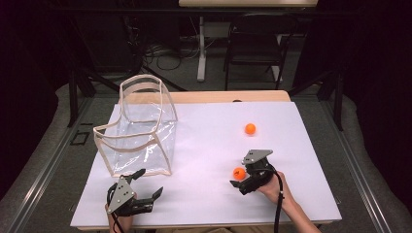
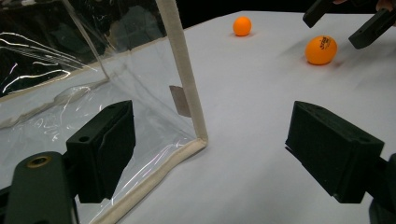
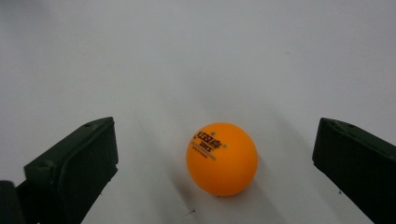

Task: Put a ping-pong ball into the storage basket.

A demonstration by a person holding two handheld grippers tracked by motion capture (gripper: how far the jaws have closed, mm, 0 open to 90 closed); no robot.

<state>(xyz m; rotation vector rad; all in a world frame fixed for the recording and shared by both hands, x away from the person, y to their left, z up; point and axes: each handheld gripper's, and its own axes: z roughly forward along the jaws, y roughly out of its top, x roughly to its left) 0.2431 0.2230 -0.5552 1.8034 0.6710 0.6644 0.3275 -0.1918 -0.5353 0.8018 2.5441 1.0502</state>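
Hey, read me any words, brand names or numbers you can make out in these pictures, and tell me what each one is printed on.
Near orange ball, between the open right gripper jaws: a dark printed logo in two lines, too blurred to read.
Far orange ball: no print can be made out.
Clear bag: a small tab on its side wall, no legible text.

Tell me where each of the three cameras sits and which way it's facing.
High view: above the person's side, looking forward and down at the white table; forearms and both hand-held grippers show.
Left gripper view: on the left hand-held gripper, facing the clear plastic bag with beige trim.
Right gripper view: on the right hand-held gripper, facing the near orange ping-pong ball.
Shared: that ball.
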